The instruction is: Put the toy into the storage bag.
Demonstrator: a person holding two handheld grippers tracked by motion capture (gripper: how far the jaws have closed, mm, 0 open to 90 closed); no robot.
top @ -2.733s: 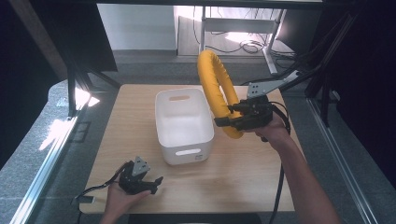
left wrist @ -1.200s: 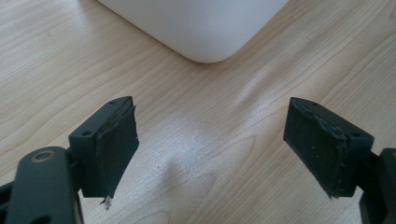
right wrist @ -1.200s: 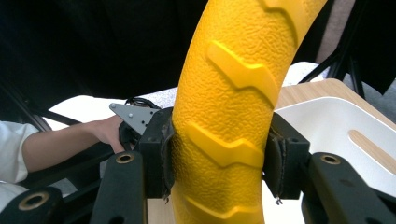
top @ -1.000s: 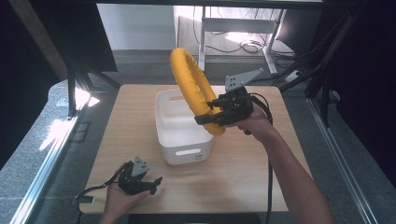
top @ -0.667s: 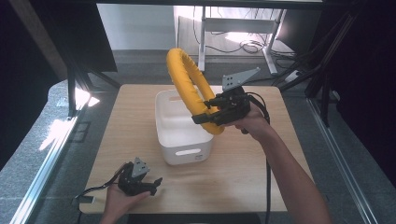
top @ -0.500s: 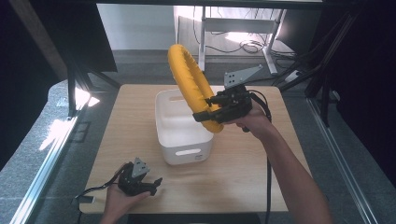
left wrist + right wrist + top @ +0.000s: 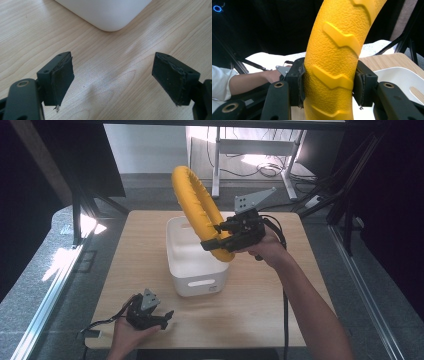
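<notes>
Sitting on a grey carpeted floor with cables and a metal stand behind: light wooden table (image 7: 260,310), sunlit at the far edge. Resting near the middle of that table, slightly left of centre: white bin (image 7: 192,257), open-topped, with a slot handle on its near wall. Hanging above the bin's right rim, held upright and leaning toward the far left: yellow ring (image 7: 197,210), thick and textured, with raised zigzag ridges. Clamping the ring's lower arc from both sides: right gripper (image 7: 220,241), pads pressing flat against the yellow surface, as seen closely in the right gripper view (image 7: 329,87), with the ring (image 7: 337,57) rising between the black jaws and the bin (image 7: 397,77) lying behind at the lower right. Gripping nothing, well apart from the bin at the table's near left corner: left gripper (image 7: 162,317), cradled in a hand and lying low on the wood. Standing wide open in the left gripper view (image 7: 113,82), with only bare wood grain between the pads and a rounded corner of the bin (image 7: 107,12) just ahead.
</notes>
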